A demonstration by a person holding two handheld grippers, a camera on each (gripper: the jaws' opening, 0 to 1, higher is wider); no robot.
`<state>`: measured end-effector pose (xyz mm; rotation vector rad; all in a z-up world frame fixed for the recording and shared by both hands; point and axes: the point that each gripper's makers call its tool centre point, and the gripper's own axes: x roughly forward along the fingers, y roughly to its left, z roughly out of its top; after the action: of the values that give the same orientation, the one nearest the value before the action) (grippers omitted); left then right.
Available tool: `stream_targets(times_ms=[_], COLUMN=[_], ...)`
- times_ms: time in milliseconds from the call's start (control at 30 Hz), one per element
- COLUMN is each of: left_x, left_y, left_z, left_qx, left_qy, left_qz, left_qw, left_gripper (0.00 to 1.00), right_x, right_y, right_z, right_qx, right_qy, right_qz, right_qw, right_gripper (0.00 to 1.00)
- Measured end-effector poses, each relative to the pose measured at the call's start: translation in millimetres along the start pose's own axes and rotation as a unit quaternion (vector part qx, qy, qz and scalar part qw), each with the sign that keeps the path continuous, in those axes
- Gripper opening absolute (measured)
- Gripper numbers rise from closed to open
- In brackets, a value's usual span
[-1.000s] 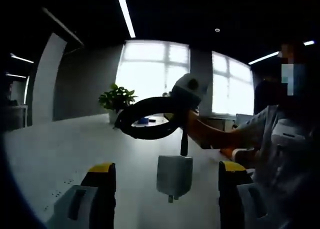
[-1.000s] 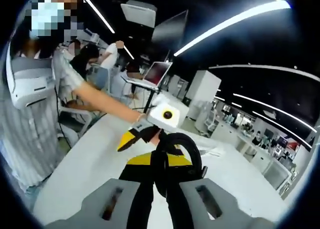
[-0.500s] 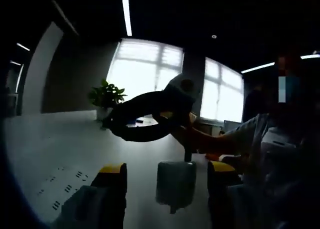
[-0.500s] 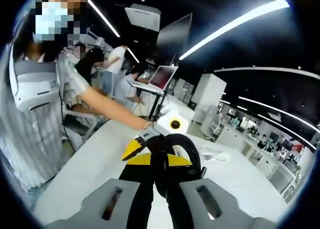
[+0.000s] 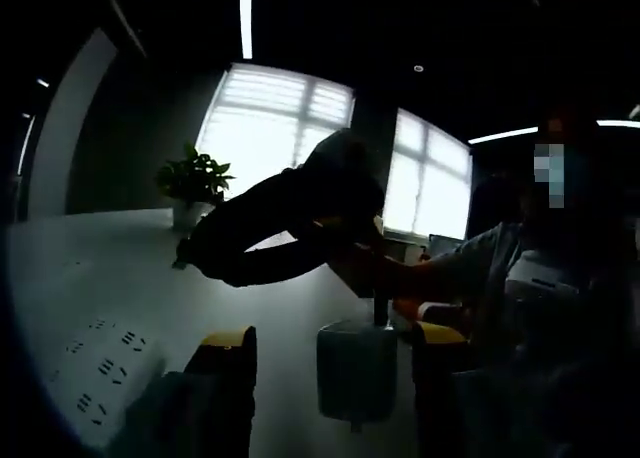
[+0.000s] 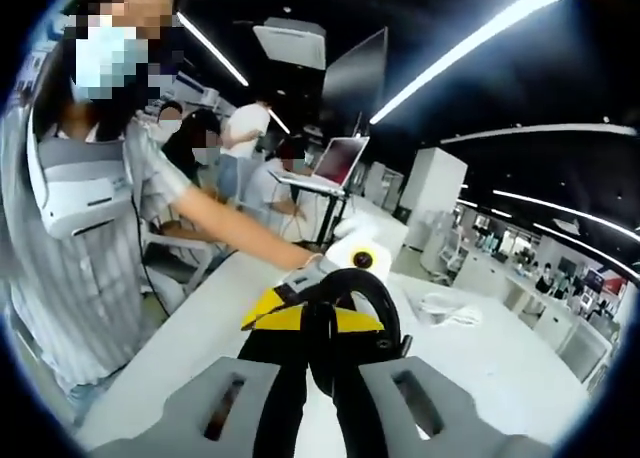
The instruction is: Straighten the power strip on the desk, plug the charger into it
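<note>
A: White plastic charger block (image 5: 352,370) hangs by its stiff black looped cable (image 6: 345,323), which the right gripper (image 6: 322,403) pinches between closed fingers.

B: It looks light and likely to swing. The left gripper (image 5: 330,398) stands open around it, white power strip (image 5: 95,363) at nine o'clock on the pale surface (image 6: 480,353).
</note>
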<state>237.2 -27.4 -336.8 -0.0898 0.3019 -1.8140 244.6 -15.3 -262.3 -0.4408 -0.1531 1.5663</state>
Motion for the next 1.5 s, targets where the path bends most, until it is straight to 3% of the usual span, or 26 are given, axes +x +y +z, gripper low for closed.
stream_targets(times_ms=[467,867,1233,1500], left_x=[6,8,6,7], left_y=[-15.7,-23.8,-11.4,-0.5], left_z=[-8.2,-13.5,-17.3,-21.5], left_qx=[-0.004,-0.002,0.016,0.038], left_qy=[0.011,0.034,0.074,0.11], left_qz=[-0.028,-0.039,-0.003,0.034], left_qw=[0.9995,0.9987,0.9971,0.9926], left_gripper=[0.54,0.31,0.31,0.32], right_x=[1,3,5,10], right_y=[6,9,5,-4], right_z=[2.6,1.9,-3.6,-7.9], right_qx=[0.031,0.038,0.033,0.038], right_qy=[-0.022,-0.02,0.016,0.025], right_qz=[0.026,0.037,0.028,0.011], right_qw=[0.9989,0.9984,0.9989,0.9989], right_gripper=[0.05,0.05,0.05,0.05])
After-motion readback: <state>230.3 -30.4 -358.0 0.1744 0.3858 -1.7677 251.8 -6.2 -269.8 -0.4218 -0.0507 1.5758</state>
